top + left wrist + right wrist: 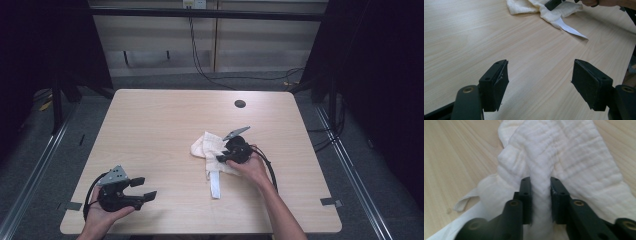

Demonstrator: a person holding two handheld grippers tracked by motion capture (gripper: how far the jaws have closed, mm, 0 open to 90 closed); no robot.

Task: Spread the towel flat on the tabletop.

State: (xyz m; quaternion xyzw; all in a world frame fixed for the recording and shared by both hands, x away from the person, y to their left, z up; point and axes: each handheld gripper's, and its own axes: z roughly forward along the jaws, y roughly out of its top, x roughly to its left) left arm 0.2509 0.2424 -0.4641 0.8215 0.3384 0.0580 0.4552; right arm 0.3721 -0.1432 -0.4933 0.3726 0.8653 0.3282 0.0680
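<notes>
Nearest the high camera, the left gripper (145,189) rests in the person's left hand (102,212) at the near left corner of the surface (150,125). Its jaws stand wide apart with bare wood grain between them; nothing is held.

Right gripper (220,158): held in the right hand (252,167) right of the surface's centre, pointing left into the cloth (206,146). In the right gripper view the pads (526,195) press on a raised ridge of the cloth from both sides, so this gripper is clamped on the fabric.

Cloth condition: cream-white, soft, with a crinkled, ribbed weave (584,152). It lies crumpled in a loose heap, not flat, with rounded folds bunched up ahead of the jaws. A smooth white strip (214,186) extends from the heap toward the near edge of the surface and lies flat on the wood.

Cloth location: on the surface, slightly right of centre, well apart from the left gripper.
</notes>
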